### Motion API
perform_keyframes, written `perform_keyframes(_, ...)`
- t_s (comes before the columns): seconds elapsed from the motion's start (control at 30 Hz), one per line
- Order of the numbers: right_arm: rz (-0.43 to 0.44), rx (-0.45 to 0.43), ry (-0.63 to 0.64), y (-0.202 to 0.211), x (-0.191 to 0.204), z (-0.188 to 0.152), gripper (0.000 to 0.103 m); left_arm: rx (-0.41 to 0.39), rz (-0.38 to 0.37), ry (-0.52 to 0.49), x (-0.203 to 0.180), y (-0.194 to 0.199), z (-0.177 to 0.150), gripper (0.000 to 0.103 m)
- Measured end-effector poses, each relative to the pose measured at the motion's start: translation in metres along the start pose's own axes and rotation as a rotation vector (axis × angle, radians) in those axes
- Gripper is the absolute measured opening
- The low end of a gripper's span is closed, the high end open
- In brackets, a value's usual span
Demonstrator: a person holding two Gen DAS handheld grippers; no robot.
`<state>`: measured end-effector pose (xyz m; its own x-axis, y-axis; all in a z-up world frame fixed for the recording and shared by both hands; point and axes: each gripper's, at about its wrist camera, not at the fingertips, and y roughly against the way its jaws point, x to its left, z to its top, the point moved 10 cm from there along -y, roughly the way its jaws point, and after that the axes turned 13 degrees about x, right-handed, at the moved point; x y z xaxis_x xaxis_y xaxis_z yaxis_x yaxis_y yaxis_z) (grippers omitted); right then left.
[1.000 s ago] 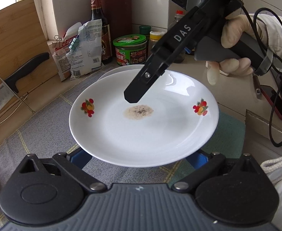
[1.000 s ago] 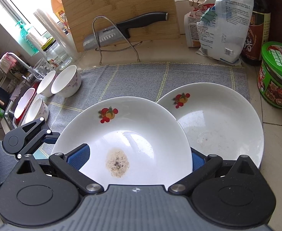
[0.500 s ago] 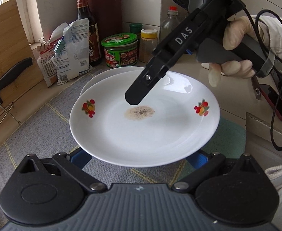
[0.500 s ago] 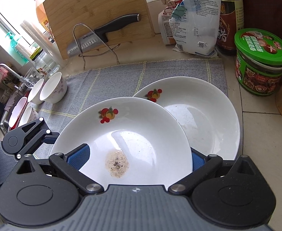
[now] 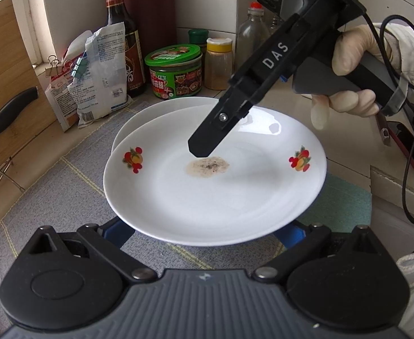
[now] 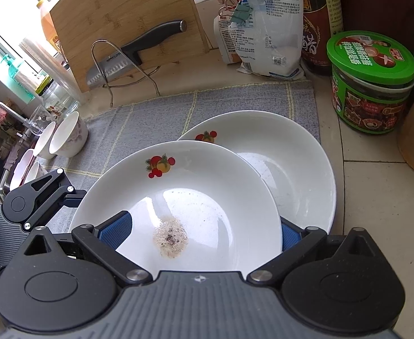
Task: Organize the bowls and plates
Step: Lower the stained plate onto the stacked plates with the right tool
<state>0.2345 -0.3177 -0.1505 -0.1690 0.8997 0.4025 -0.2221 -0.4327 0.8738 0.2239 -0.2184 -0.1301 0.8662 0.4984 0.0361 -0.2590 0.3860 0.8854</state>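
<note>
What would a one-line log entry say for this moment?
Phase: stacking plates | dirty plate over second plate | left gripper, right gripper at it, grip unclear | bowls aside

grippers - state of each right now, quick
left gripper: jaws spread, tips hidden by the plate, grip cannot be told
right gripper: same, cannot be told

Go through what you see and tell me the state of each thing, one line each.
Upper plate: lifted, gripped at two edges, brown residue in the middle.
Lower plate: flat on the grey mat, partly covered, lightly speckled.
Left gripper: shut on upper plate.
Right gripper: shut on upper plate.
Green-lidded jar: closed, upright.
Knife: resting in the wire rack.
</note>
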Motion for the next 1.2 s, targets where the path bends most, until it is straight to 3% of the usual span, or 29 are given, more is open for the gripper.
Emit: perform_keyframes(1.2, -0.016, -0.015, -0.051, 0.002, -0.021, -0.001, 0.103, 0.04, -0.009, -0.041, 0.003, -0.031, 0.013, 0.102)
